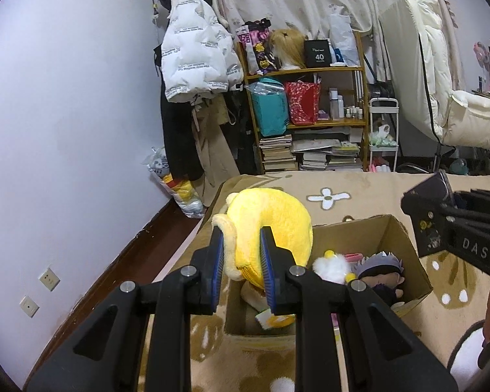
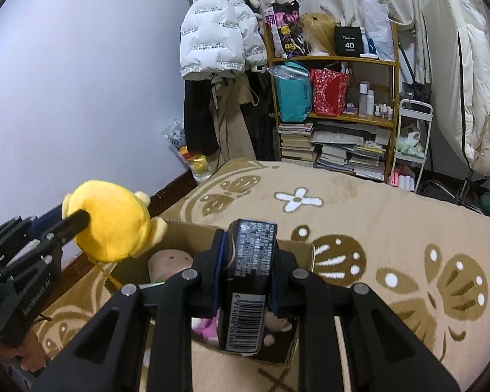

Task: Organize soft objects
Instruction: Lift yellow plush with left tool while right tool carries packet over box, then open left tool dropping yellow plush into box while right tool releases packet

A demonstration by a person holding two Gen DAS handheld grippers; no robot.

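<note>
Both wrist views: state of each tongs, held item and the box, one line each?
left tongs: shut on yellow plush
yellow plush: held up over the box's left edge, not yet inside
right tongs: shut on black packet
black packet: held above the box, barcode toward the camera
cardboard box: open, on the patterned blanket, already holding several plush toys

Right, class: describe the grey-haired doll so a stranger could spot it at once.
Start at the open cardboard box on the tan patterned blanket. Inside, beside a fluffy white plush, lies the doll. Its spiky grey hair and dark clothes distinguish it from the big yellow plush held above.
</note>
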